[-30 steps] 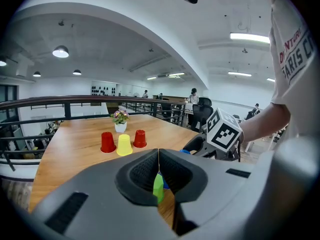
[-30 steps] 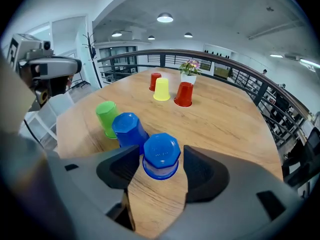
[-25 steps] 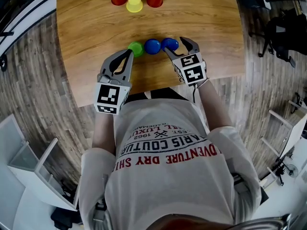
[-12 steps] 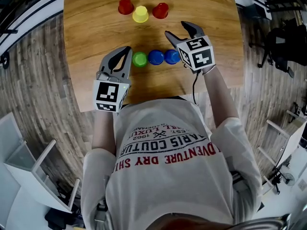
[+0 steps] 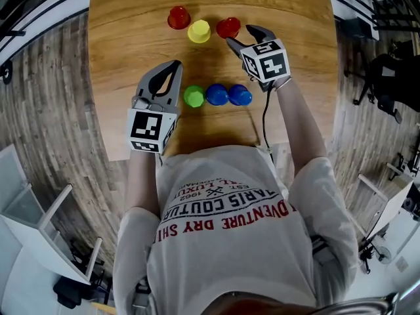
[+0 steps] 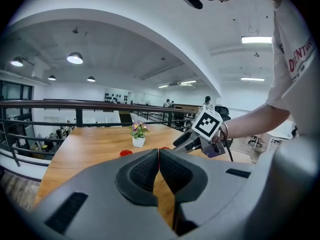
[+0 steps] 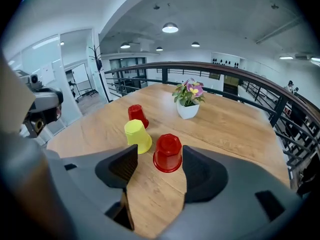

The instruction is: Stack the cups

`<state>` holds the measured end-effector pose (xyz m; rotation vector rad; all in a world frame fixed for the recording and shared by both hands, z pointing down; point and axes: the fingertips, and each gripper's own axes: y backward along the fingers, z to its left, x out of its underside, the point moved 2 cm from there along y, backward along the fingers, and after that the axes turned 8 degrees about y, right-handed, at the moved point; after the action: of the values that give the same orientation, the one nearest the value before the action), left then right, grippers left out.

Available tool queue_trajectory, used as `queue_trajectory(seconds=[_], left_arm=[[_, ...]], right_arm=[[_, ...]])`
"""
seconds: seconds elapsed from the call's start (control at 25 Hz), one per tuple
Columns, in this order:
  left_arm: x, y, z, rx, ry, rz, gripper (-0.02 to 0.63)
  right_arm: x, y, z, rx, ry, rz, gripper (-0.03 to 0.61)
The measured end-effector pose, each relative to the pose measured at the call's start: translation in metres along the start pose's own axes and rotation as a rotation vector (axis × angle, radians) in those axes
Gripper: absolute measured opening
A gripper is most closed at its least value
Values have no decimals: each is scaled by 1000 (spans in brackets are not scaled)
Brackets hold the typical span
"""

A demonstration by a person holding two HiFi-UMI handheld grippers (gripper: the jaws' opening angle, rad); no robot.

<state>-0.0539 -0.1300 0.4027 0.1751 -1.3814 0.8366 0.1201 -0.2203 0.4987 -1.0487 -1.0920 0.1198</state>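
Right gripper view shows the right gripper [image 5: 241, 37], jaws spread wide, aimed at the nearest upturned red cup [image 7: 167, 153] on the table [image 5: 131, 44], apparently to grasp it (no contact yet), while the left gripper [image 6: 159, 159], jaws closed on nothing, hovers near the green cup [image 5: 193, 96].

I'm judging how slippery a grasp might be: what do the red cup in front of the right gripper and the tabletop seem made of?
Red cup: likely moulded plastic, smooth and slightly glossy; even colour, faceted top, soft highlights. Tabletop: wood or wood-look laminate, satin finish; grain streaks show, but which one is unclear.
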Motion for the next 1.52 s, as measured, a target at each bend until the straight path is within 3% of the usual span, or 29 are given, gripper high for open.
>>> queue_trajectory(seconds=[0.4,0.48,0.6,1.0,1.52], left_arm=[[7,-12,7,-20,4,32,17],[10,-12,6,-18,6,38,17],[13,-12,4,-17,5,45,17],[12,5,-14,-36,0,16,17],[18,49,-45,-27,-29,-17,17]], right_arm=[[8,-47,-14,-19,-20,63,287],[9,-49,-13,-18,-19,63,244],[9,-46,-15,-11,-17,54,242],[-1,15,0,-13,-8,-21,242],[1,86,86,-108,66,-65,242]])
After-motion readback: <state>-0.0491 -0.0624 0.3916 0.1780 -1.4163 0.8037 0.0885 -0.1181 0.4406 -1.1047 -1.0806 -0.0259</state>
